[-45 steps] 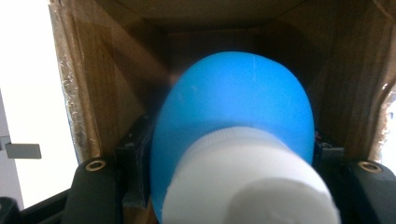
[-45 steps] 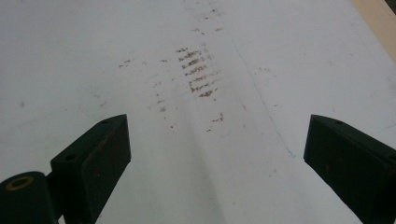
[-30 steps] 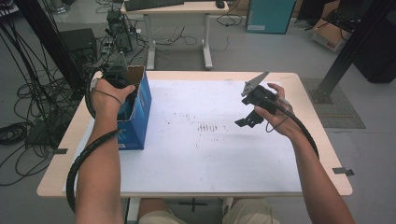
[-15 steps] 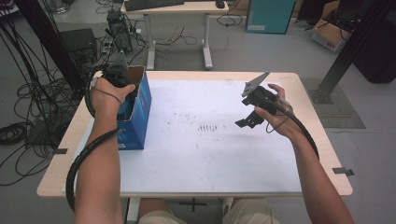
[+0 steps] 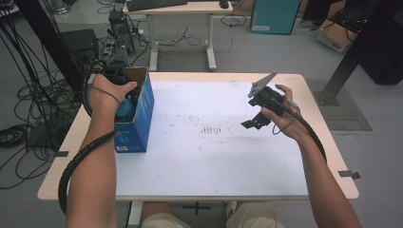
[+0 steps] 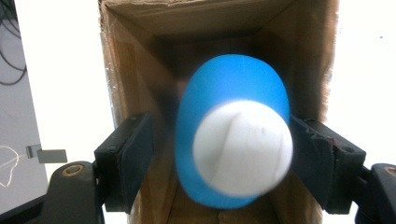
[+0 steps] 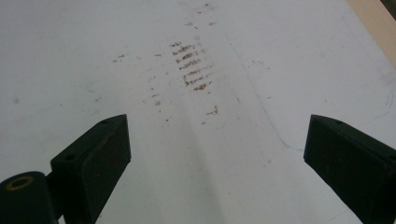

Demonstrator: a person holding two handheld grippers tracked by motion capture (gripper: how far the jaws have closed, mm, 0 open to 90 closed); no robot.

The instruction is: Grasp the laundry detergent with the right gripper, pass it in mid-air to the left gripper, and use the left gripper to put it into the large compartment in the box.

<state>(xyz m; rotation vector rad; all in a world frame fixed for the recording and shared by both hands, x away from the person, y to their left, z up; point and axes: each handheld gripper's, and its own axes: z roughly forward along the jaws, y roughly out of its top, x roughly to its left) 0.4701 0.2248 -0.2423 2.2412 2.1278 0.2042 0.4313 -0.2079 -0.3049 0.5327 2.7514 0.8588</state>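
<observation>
My left gripper (image 5: pixel 119 78) points down into an open blue cardboard box (image 5: pixel 138 128) at the table's left edge. In the left gripper view a blue rounded object (image 6: pixel 233 88) with a white end (image 6: pixel 243 147) sits between the jaws of that gripper (image 6: pixel 222 158), blurred, inside the box's brown interior (image 6: pixel 140 70). There is a gap between the left pad (image 6: pixel 135 158) and the object, so the jaws stand open. A bit of blue (image 5: pixel 124 107) peeks out under the hand. My right gripper (image 5: pixel 254 121) hovers over the table's right half, open and empty (image 7: pixel 215 149).
The white tabletop (image 5: pixel 214 156) carries dark scuff marks (image 5: pixel 211 129) near its middle, also under the right gripper (image 7: pixel 191 70). Cables and equipment lie on the floor (image 5: pixel 28 118) left of the table. A desk (image 5: pixel 180 9) stands beyond the far edge.
</observation>
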